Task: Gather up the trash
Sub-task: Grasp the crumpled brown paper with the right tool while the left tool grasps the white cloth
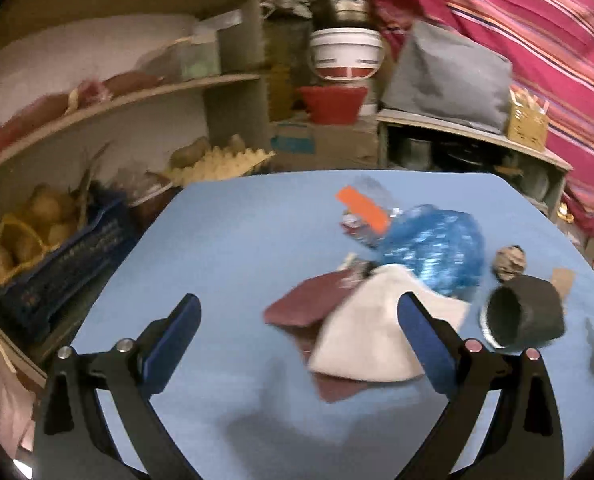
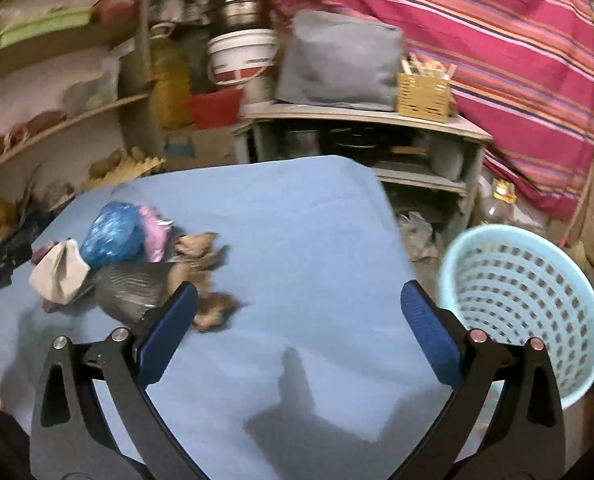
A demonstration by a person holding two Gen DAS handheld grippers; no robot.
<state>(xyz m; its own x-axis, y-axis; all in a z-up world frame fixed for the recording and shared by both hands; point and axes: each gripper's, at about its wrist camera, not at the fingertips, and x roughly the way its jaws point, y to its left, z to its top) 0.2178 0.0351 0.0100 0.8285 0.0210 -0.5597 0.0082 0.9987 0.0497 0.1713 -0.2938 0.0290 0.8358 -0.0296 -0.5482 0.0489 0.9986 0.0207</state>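
Note:
A heap of trash lies on the blue table (image 1: 225, 248): a white paper piece (image 1: 361, 332) over a maroon sheet (image 1: 297, 308), a crumpled blue plastic bag (image 1: 433, 248), a clear wrapper with an orange strip (image 1: 363, 206), a black cup (image 1: 521, 316) on its side and a brown crumpled ball (image 1: 509, 262). My left gripper (image 1: 299, 312) is open and empty, just before the white paper. My right gripper (image 2: 299, 300) is open and empty over bare table, right of the same heap (image 2: 113, 264). A light blue perforated basket (image 2: 525, 304) stands at the table's right edge.
Shelves with potatoes in a dark crate (image 1: 45, 240) and an egg tray (image 1: 217, 164) stand left of the table. Behind it are a red bowl (image 1: 333, 102), a white bucket (image 1: 345, 54), a grey bag on a low cabinet (image 2: 341, 60) and a striped pink cloth (image 2: 497, 40).

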